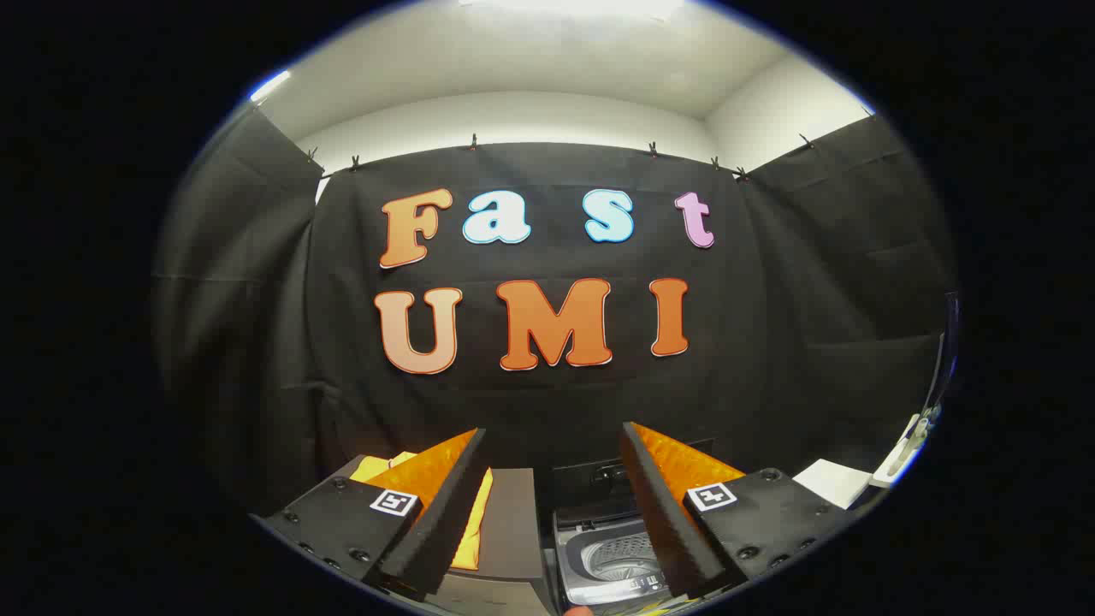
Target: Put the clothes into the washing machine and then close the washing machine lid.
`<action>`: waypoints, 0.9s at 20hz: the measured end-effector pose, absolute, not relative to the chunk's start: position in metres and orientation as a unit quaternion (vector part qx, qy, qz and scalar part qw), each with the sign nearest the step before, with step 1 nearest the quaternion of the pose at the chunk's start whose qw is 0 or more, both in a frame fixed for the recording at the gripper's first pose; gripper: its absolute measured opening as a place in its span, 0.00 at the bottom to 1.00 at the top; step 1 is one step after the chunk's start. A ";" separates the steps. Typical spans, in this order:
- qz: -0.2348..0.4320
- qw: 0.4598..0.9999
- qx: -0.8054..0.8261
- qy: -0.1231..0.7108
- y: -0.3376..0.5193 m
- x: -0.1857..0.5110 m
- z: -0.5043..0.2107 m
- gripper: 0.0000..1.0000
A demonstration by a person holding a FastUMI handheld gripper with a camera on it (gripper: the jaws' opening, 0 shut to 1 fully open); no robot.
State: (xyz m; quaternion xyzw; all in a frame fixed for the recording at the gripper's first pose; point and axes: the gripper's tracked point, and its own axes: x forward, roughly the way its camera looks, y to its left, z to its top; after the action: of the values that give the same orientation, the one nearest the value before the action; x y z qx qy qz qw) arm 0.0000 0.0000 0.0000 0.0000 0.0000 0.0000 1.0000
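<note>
Two fingers of the gripper sit closest to the lens, spread wide apart with nothing between them and nothing touching either inner face; the claw is released and carries no load. Just beyond the left finger, partly hidden by it, a yellow cloth lies on a brown box. Between the fingers and lower down stands a small washing machine with its lid standing up at the back and its drum open to view, so the clothes are not yet in and the lid is not yet shut. My judgement is that the first risk lies in the grab: the cloth is soft and flat against the box, so a shallow pinch could catch only a fold and let the rest trail or slip free on the way across. A second risk is the small drum mouth; cloth draped over its rim would keep the lid from closing fully. The upright lid also stands near the path, and a knock from the fingers could drop it shut too soon. Off to the right, well apart, a white sheet lies flat.
</note>
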 end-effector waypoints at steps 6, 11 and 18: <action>-0.002 1.000 -0.002 -0.001 0.003 0.005 0.000 0.99; 0.000 1.000 -0.008 0.001 0.007 0.010 0.000 0.99; -0.001 1.000 -0.013 0.001 0.008 0.017 0.001 0.99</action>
State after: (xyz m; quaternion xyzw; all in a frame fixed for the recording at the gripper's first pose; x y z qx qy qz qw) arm 0.0166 0.0084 0.0011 -0.0129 0.0007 -0.0013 0.9999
